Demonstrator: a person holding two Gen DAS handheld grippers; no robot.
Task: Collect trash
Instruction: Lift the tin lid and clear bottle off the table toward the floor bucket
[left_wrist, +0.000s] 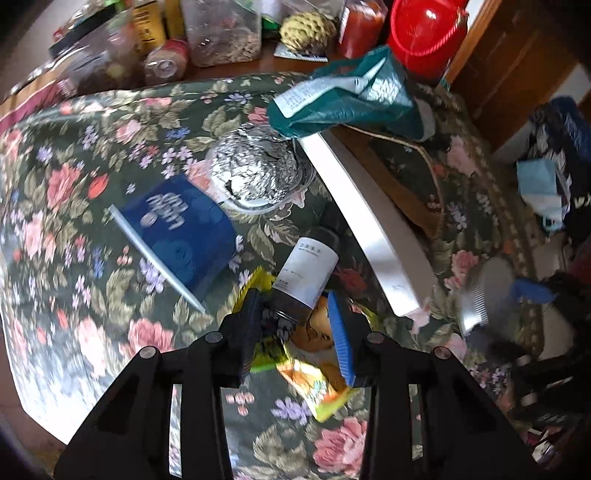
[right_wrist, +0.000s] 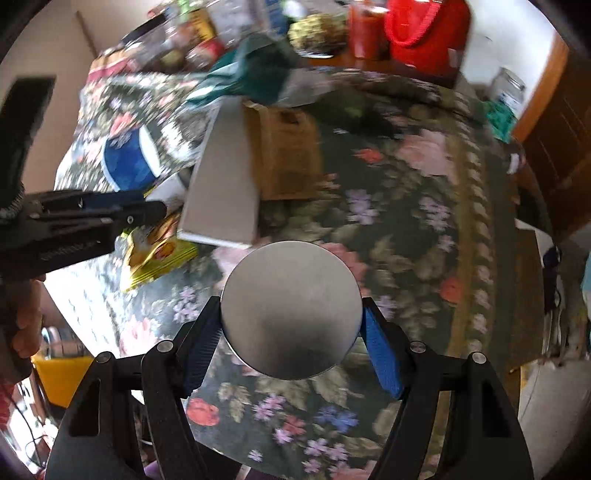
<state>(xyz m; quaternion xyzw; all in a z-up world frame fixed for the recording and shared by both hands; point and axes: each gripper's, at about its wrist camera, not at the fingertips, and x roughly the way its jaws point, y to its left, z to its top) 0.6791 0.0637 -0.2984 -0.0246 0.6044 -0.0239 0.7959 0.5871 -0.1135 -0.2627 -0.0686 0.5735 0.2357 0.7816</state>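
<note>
My left gripper (left_wrist: 297, 314) is shut on a dark bottle with a white label (left_wrist: 304, 273), held over a yellow snack wrapper (left_wrist: 314, 373) on the floral tablecloth (left_wrist: 74, 221). A crumpled foil ball (left_wrist: 255, 170) in a clear dish, a blue packet (left_wrist: 181, 229) and a teal bag (left_wrist: 347, 96) lie beyond. My right gripper (right_wrist: 291, 325) is shut on a round grey metal can (right_wrist: 291, 310), held above the cloth. The left gripper (right_wrist: 110, 210) also shows at the left of the right wrist view, over the wrapper (right_wrist: 155, 258).
A white flat box (left_wrist: 373, 229) lies on a brown cardboard piece (right_wrist: 288, 155). Jars, cans and a red bag (left_wrist: 424, 33) crowd the table's far edge. A wooden cabinet (left_wrist: 517, 55) stands at the right, with clutter below it.
</note>
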